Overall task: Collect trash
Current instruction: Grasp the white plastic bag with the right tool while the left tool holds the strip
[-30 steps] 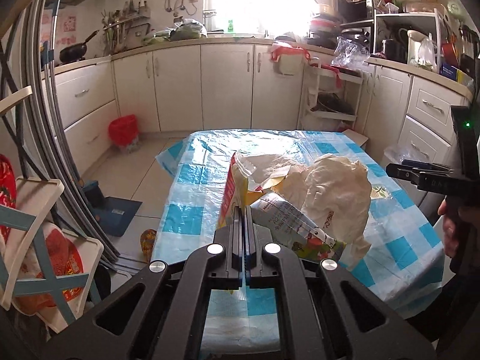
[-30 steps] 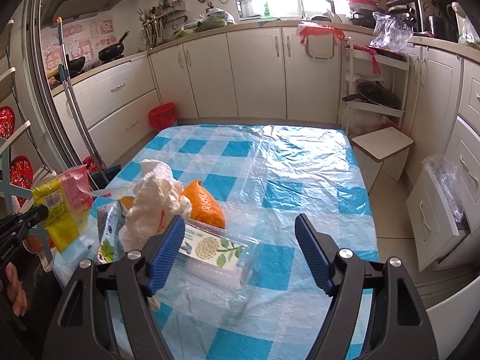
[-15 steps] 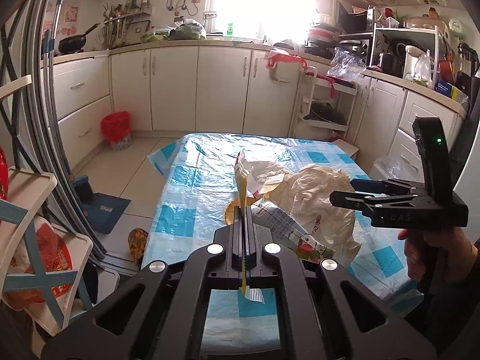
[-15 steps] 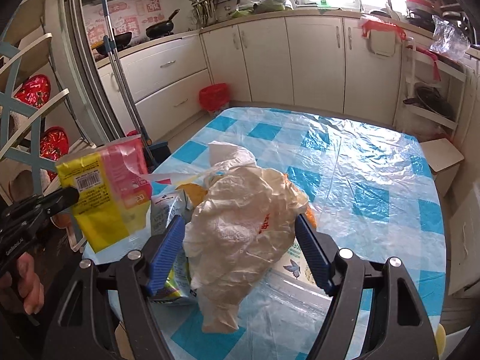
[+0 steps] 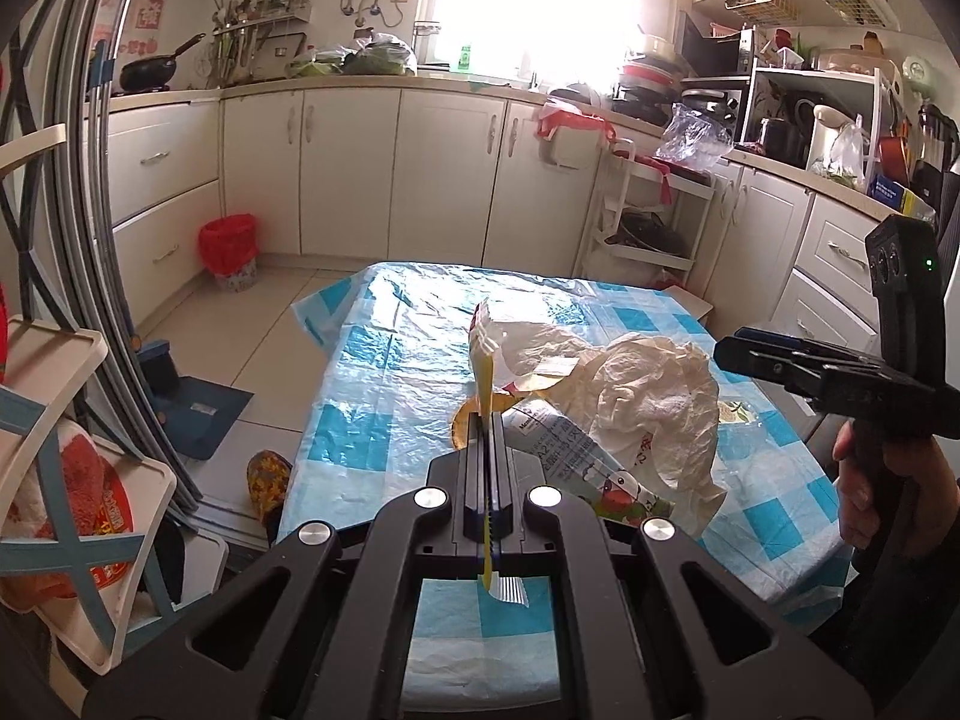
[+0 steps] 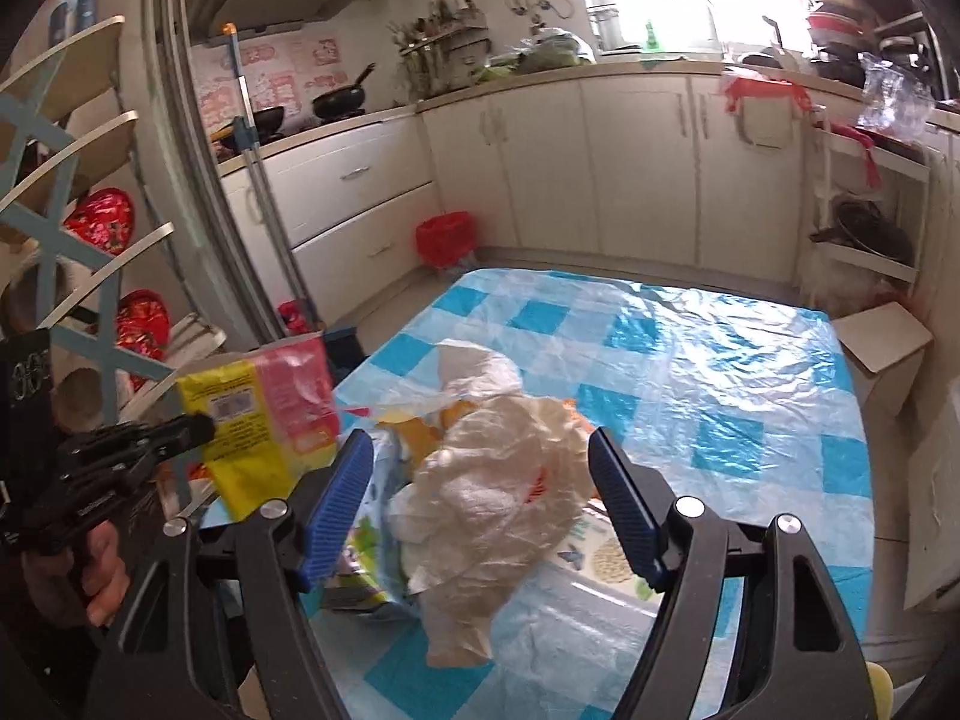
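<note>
My left gripper (image 5: 487,420) is shut on a yellow and pink snack wrapper (image 6: 264,414), seen edge-on in the left wrist view (image 5: 483,372) and held up above the table's near left edge. My right gripper (image 6: 480,480) is open, its blue pads (image 6: 339,498) on either side of a crumpled white plastic bag (image 6: 498,480) on the table; it also shows in the left wrist view (image 5: 648,384). Under and beside the bag lie a printed carton (image 5: 576,450) and orange trash (image 6: 450,420).
The table has a blue and white checked cloth (image 6: 720,372). A red bin (image 5: 228,246) stands on the floor by the cabinets. A blue and white rack (image 5: 66,480) stands at the left. A dustpan (image 5: 192,402) and a cardboard box (image 6: 888,348) lie beside the table.
My right gripper has moved left and closer, from beside the pile to straddling the white bag. My left gripper has turned so that the wrapper shows edge-on and has lifted slightly.
</note>
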### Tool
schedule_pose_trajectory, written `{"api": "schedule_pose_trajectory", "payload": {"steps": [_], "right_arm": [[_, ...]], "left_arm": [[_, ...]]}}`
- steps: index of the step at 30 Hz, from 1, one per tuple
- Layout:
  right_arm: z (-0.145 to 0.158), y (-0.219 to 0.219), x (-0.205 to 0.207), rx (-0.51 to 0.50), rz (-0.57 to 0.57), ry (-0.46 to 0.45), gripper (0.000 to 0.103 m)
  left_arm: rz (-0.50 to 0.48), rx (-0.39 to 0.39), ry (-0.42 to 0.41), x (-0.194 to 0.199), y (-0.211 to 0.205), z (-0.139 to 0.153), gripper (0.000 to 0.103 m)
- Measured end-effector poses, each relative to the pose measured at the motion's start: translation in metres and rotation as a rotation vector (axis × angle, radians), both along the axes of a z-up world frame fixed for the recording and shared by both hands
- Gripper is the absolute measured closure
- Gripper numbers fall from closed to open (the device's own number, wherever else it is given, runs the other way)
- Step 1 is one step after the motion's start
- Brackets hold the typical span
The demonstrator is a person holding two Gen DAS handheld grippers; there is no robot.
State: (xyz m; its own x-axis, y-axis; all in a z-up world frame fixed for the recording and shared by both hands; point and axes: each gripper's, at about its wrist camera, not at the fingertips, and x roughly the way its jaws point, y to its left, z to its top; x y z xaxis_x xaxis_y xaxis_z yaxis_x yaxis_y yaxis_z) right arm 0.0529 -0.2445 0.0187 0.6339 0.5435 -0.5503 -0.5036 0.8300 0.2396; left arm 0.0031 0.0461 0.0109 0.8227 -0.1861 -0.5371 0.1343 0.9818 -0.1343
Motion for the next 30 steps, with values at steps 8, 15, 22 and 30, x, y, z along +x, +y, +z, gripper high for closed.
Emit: {"api": "schedule_pose_trajectory", "payload": {"steps": [8, 15, 22, 30], "right_arm": [[-0.034, 0.023, 0.034, -0.036, -0.035, 0.154, 0.037], [-0.042, 0.044, 0.038, -0.125, -0.025, 0.129, 0.068], [-0.029, 0.034, 0.027, -0.052, 0.016, 0.103, 0.086], [-0.008, 0.016, 0.017, 0.066, 0.038, 0.080, 0.099]], "left_arm": [[-0.016, 0.007, 0.001, -0.001, -0.007, 0.000, 0.102], [-0.017, 0.005, 0.002, -0.003, -0.005, -0.001, 0.102], [-0.015, 0.001, -0.001, -0.002, -0.004, -0.001, 0.102], [-0.012, 0.008, -0.024, -0.007, -0.004, 0.009, 0.102]]}}
